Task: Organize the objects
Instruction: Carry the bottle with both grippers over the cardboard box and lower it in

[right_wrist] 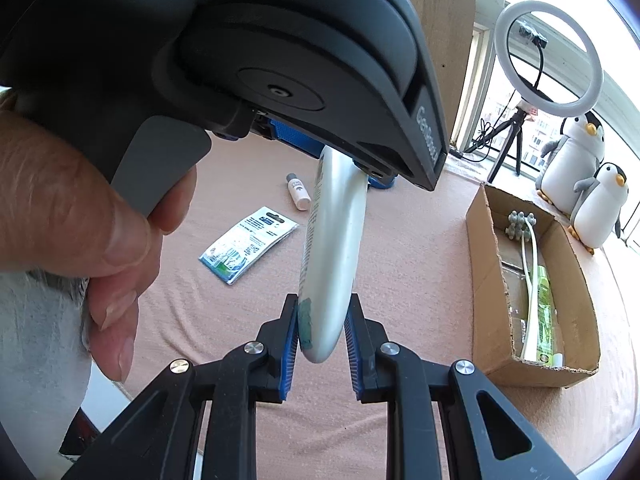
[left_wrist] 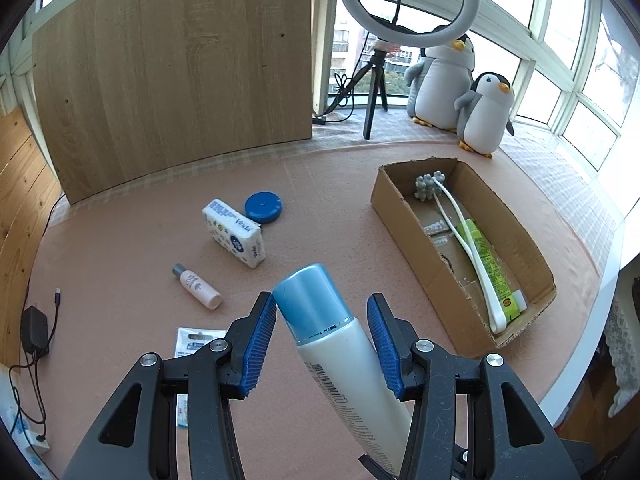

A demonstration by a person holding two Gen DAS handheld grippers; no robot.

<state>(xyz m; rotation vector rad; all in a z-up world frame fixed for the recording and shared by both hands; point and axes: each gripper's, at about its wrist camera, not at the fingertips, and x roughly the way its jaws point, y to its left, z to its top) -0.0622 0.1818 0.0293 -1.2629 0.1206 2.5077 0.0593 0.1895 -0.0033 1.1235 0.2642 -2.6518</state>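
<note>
A white bottle with a light-blue cap (left_wrist: 320,320) stands tilted between the fingers of my left gripper (left_wrist: 322,312); the cap touches the left pad, and a gap shows at the right pad. In the right wrist view my right gripper (right_wrist: 322,324) is shut on the bottle's base end (right_wrist: 332,264), with the left gripper's body above it. A cardboard box (left_wrist: 516,236) to the right holds a white massager and a green tube. A small pink bottle (left_wrist: 197,286), tissue pack (left_wrist: 234,232), blue round case (left_wrist: 263,208) and flat packet (right_wrist: 248,244) lie on the pink mat.
A wooden board (left_wrist: 176,76) stands at the back left. A ring light on a tripod (left_wrist: 408,4) and two plush penguins (left_wrist: 460,88) stand behind the box. A black charger with cables (left_wrist: 34,332) lies at the left edge. The table edge runs at the right.
</note>
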